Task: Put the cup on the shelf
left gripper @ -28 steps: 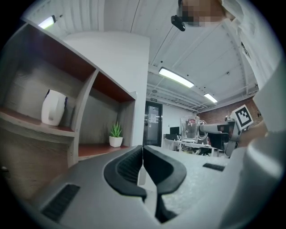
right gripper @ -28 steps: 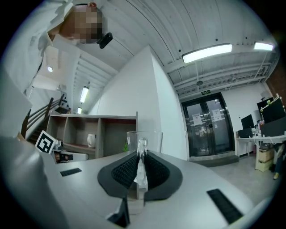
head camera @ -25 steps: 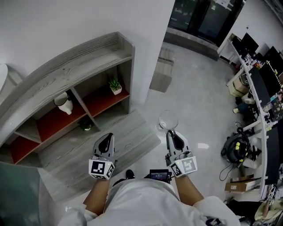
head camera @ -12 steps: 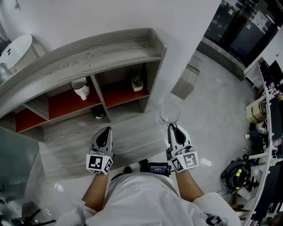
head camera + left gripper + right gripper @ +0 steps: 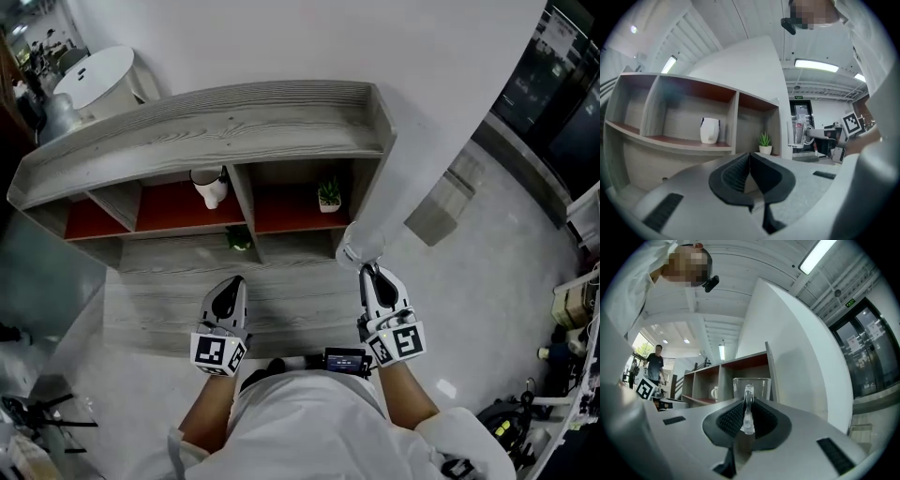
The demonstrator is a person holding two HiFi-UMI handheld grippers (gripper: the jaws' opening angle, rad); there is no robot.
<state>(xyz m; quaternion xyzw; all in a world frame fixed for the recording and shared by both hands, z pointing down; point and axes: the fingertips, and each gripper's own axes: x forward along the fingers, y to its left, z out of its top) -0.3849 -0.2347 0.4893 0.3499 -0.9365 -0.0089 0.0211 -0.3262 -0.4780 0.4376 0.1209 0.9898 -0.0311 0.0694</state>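
Nearest the body, both forearms reach forward and level, roughly parallel, marker cubes on top.

Left gripper (image 5: pixel 229 289): fingers pressed together, nothing between them. Hangs over the grey plinth (image 5: pixel 159 309) in front of the unit, well apart from everything.

Right gripper (image 5: pixel 369 275): fingers clamped on the handle of the clear glass cup (image 5: pixel 361 245). Cup upright, mouth up, carried in the air just ahead of the fingertips. It sits in front of the right end of the shelf (image 5: pixel 216 122), off every board.

Small green object (image 5: pixel 240 242) on the plinth at the foot of the middle divider; too small to identify.

Shelf compartments, red-floored:
- middle bay: white vase (image 5: pixel 210 187), hard against the right divider, open room to its left.
- right bay: potted plant (image 5: pixel 328 195) toward its right side, bare red floor on its left.
- left bay: mostly hidden under the top board.

Top board bare, with a raised lip along its far and right edges.

Right of the unit: open pale floor (image 5: pixel 506 281).

Far left, beyond the shelf end: round white table (image 5: pixel 94 70).
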